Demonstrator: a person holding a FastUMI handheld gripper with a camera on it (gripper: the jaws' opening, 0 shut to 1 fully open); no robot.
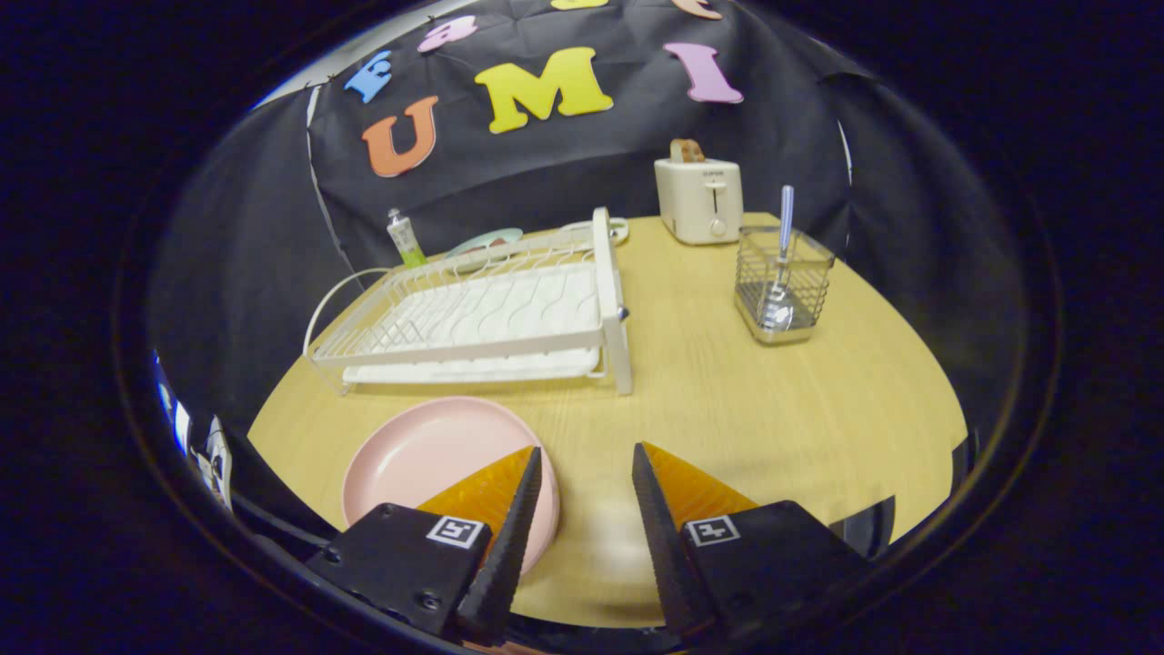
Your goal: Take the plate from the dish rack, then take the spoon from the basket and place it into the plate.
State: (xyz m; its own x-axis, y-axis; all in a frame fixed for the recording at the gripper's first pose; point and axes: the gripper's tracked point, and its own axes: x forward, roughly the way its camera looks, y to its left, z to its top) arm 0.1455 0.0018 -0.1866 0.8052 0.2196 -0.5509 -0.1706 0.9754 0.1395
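A pink plate (427, 455) lies flat on the wooden table (773, 418), in front of the white dish rack (491, 314). My left finger overlaps the plate's right edge. My gripper (585, 452) stands open above the table with nothing between its fingers. Beyond the fingers to the right, a wire basket (782, 287) holds a spoon (782, 246) with a blue handle, standing upright with its bowl down.
A cream toaster (698, 198) with a slice of bread stands behind the basket at the table's back edge. A small tube (405, 238) and a pale green dish (486, 240) sit behind the rack. Bare tabletop lies between the fingers and the basket.
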